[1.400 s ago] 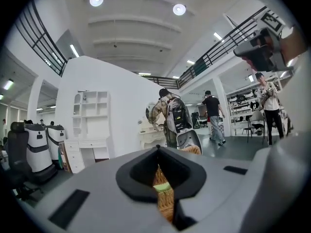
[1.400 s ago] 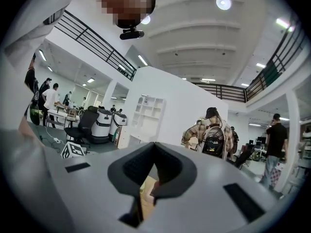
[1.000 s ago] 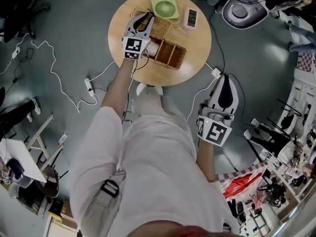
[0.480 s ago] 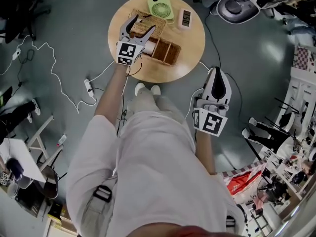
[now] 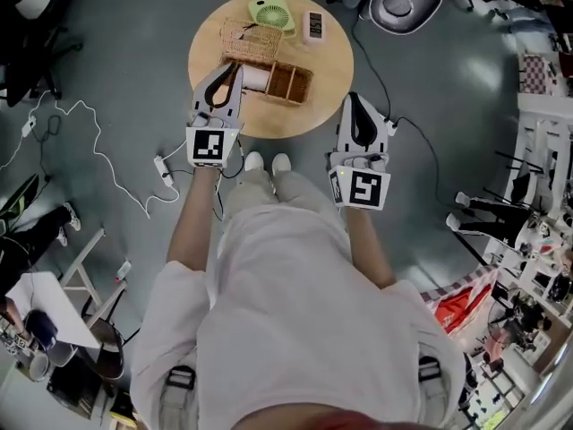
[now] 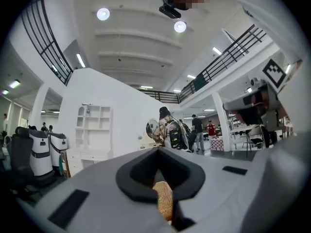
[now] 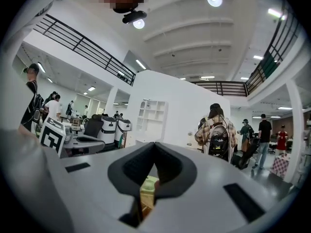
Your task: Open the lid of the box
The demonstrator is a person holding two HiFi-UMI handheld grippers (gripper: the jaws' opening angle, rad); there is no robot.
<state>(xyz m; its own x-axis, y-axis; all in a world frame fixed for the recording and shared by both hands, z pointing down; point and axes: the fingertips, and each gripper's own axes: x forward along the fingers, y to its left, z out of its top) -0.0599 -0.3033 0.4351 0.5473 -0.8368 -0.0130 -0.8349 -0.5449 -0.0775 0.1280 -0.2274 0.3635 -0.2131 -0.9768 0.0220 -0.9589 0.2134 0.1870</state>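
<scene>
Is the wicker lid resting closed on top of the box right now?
No, the wicker lid lies on the table beside the box, whose compartments show open.

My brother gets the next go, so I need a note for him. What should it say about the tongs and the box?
The left tongs are shut and empty, over the round wooden table, close to the left end of the woven wicker box.
The right tongs are shut and empty, by the table's right edge.
The box sits mid-table; its woven wicker lid lies folded back behind it, compartments showing.
Done: the lid looks open. Left: probably nothing.
</scene>
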